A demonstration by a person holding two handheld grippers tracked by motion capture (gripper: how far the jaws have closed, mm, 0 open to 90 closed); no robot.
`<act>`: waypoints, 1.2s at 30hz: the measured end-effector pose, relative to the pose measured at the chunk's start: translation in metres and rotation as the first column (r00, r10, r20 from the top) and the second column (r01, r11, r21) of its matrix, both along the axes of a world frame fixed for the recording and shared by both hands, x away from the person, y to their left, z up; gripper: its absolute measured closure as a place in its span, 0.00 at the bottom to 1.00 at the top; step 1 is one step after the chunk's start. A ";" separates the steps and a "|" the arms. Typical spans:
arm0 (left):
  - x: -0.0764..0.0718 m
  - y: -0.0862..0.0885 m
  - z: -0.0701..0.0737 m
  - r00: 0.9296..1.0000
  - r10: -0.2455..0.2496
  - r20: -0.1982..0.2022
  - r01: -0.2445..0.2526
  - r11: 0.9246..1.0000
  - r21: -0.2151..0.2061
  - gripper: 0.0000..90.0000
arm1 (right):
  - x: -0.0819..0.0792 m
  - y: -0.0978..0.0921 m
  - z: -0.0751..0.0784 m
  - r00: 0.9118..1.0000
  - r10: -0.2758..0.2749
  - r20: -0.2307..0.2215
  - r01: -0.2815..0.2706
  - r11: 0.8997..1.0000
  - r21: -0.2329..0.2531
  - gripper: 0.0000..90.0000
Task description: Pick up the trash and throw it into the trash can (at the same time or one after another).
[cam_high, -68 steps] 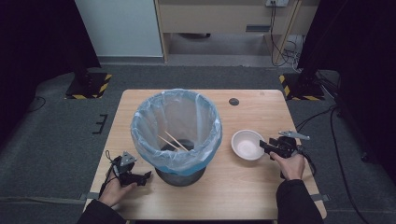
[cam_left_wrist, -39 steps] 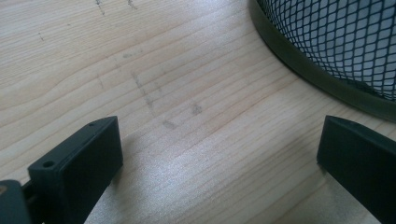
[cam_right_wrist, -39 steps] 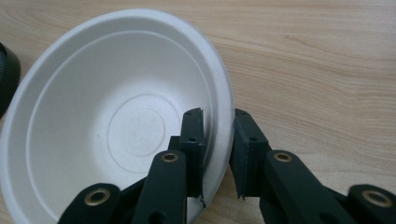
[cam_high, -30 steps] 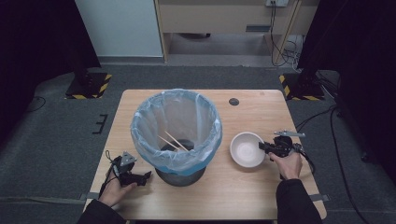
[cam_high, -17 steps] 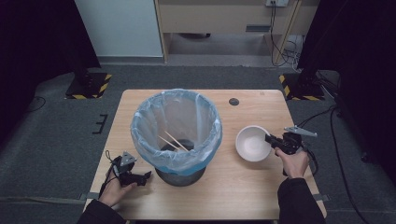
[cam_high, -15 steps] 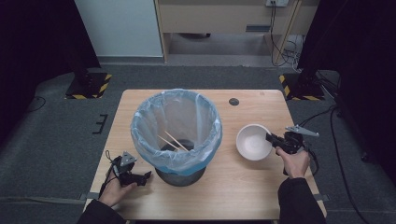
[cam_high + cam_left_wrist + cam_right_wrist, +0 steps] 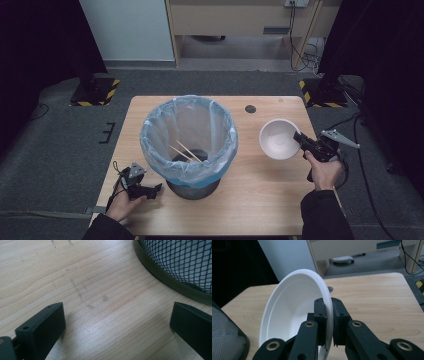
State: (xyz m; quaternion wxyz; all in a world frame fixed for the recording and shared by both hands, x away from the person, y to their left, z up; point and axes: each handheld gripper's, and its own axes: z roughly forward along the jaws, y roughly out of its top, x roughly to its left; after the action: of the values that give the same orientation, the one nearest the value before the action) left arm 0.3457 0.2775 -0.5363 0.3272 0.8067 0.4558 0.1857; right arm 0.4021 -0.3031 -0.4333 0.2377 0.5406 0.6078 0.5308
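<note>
Lined bin [image 7: 189, 140] mid-table with sticks [image 7: 185, 150] inside, right gripper [image 7: 329, 315] clamped on tilted white bowl [image 7: 294, 312] rim, left gripper [image 7: 117, 327] jaws wide apart on table [image 7: 100, 290] beside bin base.

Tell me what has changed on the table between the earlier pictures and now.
The right gripper, already shut on the rim of the white bowl, has lifted the bowl off the table and tipped it toward the lined bin. The left gripper stayed open and resting beside the bin, and the bin with the chopsticks inside did not move.
</note>
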 end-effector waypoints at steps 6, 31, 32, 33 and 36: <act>0.000 0.000 0.000 1.000 0.000 0.000 0.000 1.000 0.000 0.00 | -0.005 -0.002 0.013 0.999 -0.010 0.052 0.008 1.000 0.029 0.93; 0.000 0.000 0.000 1.000 0.000 0.000 0.000 1.000 0.000 0.00 | -0.023 0.006 0.061 0.967 0.006 0.254 -0.042 0.990 0.137 0.93; 0.000 0.000 0.000 1.000 0.000 0.000 0.000 1.000 0.000 0.00 | -0.024 0.006 0.062 0.965 0.009 0.260 -0.048 0.989 0.142 0.93; 0.000 0.000 0.000 1.000 0.000 0.000 0.000 1.000 0.000 0.00 | -0.025 0.007 0.064 0.964 0.011 0.265 -0.051 0.988 0.144 0.93; 0.000 0.000 0.000 1.000 0.000 0.000 0.000 1.000 0.000 0.00 | -0.026 0.009 0.069 0.959 0.019 0.282 -0.063 0.987 0.147 0.93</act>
State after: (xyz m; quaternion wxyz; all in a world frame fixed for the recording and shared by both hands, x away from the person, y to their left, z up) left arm 0.3457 0.2775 -0.5363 0.3271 0.8067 0.4557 0.1857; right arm 0.3758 -0.2944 -0.3643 0.2676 0.4642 0.5361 0.6523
